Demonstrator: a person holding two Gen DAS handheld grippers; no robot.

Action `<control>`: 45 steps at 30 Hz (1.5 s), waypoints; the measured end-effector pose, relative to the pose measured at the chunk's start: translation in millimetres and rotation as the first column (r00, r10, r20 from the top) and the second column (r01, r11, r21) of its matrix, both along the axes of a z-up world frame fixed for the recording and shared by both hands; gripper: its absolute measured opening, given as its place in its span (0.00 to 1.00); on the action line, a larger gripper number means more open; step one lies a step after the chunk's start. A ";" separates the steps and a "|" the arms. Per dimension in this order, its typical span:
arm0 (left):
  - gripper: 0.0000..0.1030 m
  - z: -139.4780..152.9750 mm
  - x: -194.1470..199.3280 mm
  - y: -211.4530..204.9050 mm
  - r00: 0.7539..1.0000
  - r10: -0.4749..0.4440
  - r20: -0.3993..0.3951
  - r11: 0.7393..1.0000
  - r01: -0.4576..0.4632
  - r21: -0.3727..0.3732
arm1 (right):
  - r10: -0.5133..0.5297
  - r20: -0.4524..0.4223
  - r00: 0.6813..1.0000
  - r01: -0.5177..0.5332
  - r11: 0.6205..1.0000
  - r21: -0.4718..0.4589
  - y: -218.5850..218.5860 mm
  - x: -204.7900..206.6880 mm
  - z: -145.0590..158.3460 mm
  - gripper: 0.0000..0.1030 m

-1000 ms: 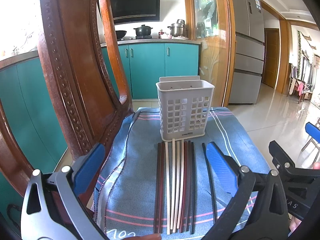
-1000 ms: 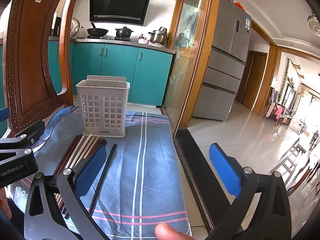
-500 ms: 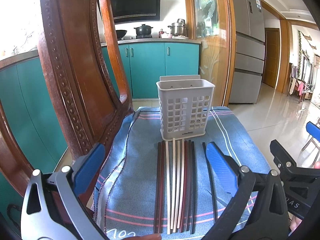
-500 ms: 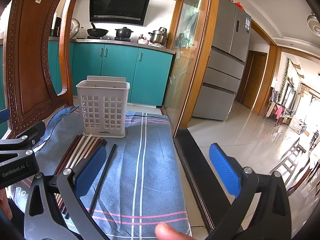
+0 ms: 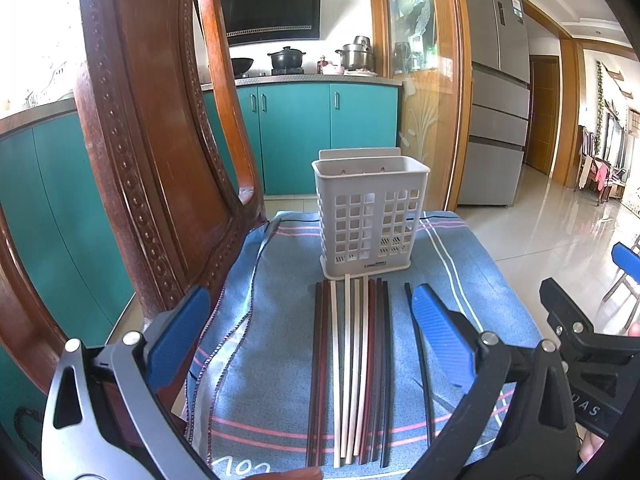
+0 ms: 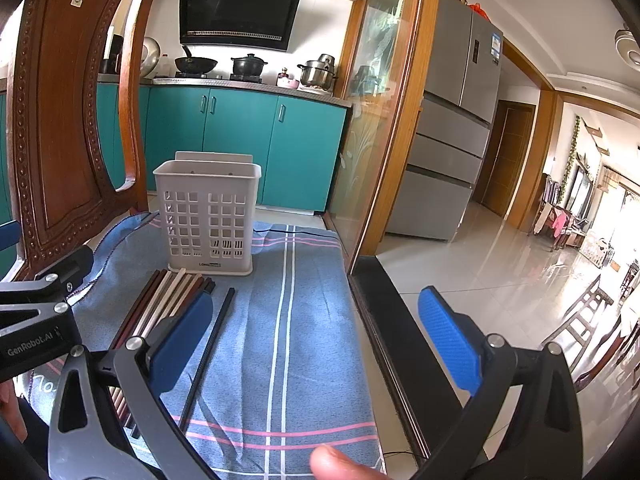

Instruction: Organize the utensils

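Chair back: the carved dark-brown wooden chair back rises left of the white holder and just bounds the work area.
Surface: a blue woven cloth with pink and white stripes covers the surface under the holder, likely so thin sticks don't roll or slide.
Holder: the white perforated plastic utensil holder stands upright at the far end of the cloth, mouth up, nothing showing above its rim. It is the obvious destination, and everything here is placed off it.
Left tool: the left tool with blue pads hangs low on the near side of the holder, pads spread wide and gripping nothing, and straddles the bundle so it can drop onto a stick.
Right tool: the right tool sits near and to the right of the holder, also spread and empty; its left pad hovers just over the bundle's right edge.
Chopstick bundle: the row of dark-red, brown, cream and black chopsticks lies flat, side by side, far tips almost at the holder's base, lined up for picking.
Stray stick: one black chopstick lies apart, right of the bundle, the easiest first pick, I'd say.
Progress: judging by the seemingly empty holder, sorting hasn't begun.
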State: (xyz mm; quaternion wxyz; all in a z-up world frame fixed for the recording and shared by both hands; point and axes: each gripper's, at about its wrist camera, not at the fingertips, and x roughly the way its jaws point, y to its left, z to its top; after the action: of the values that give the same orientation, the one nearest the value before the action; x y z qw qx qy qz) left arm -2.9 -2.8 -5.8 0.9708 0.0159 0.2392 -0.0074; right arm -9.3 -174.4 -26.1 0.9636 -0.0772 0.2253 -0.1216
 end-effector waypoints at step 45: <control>0.20 -78.4 174.5 8.4 0.796 -0.152 -0.586 0.988 0.115 -0.099 | 0.153 -0.630 0.762 0.105 0.930 0.352 -13.0 197.1 -99.6 0.32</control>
State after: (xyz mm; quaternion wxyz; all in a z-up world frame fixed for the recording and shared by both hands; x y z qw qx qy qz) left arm 171.5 5.7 -84.2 0.8448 0.0011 0.5279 -0.0873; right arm 187.8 -187.4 -125.8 0.8246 0.0640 0.5613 -0.0307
